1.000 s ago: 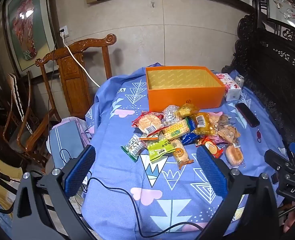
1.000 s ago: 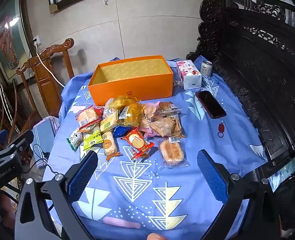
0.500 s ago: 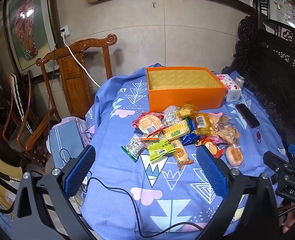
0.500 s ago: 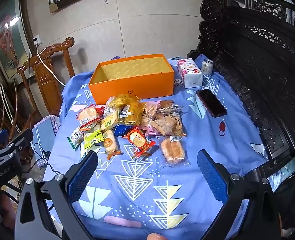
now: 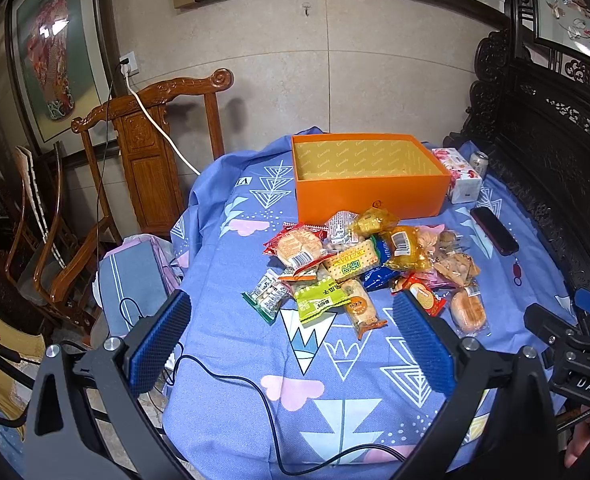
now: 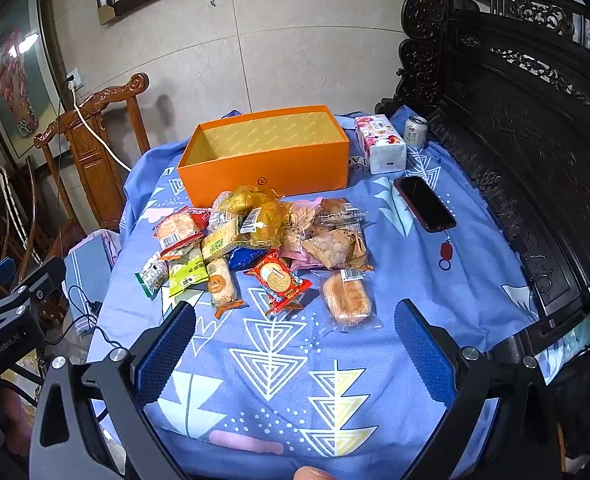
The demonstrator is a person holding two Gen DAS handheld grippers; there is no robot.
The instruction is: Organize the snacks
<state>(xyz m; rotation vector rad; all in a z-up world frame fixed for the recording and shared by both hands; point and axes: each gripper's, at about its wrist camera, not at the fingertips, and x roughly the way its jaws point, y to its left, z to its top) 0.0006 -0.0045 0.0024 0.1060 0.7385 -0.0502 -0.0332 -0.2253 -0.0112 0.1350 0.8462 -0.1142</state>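
Left wrist view, left to right: carved wooden chair (image 5: 151, 148) against the wall, a white cable (image 5: 163, 136) draped over it; folded blue cloth (image 5: 135, 276) beside the table edge; table under a blue patterned cloth (image 5: 235, 344); black cable (image 5: 231, 380) trailing across the near cloth. Left gripper (image 5: 295, 344) hangs above the near table edge, blue pads (image 5: 159, 340) spread wide, nothing between them. Snack pile (image 5: 367, 264) lies mid-table, just in front of the orange box (image 5: 369, 196), which stands open and shows nothing inside. Green packet (image 5: 319, 298) and small green-edged packet (image 5: 267, 296) sit at the pile's near left; red round-biscuit packet (image 5: 425, 298) and clear bun packet (image 5: 467, 310) at its near right. Tissue box (image 5: 461, 176) and can (image 5: 479, 162) stand right of the orange box; phone (image 5: 495, 230) lies flat nearer, well apart from the pile. Dark carved bench back (image 5: 555, 160) closes the right side.

Right wrist view, left to right: part of the other tool at the left edge; right gripper (image 6: 295, 344) over the near cloth, pads (image 6: 423, 344) spread wide, empty. Pile (image 6: 263, 240) sits beyond the fingertips, touching neither pad. A red tag (image 6: 446, 249) on a cord lies at the phone's near end.
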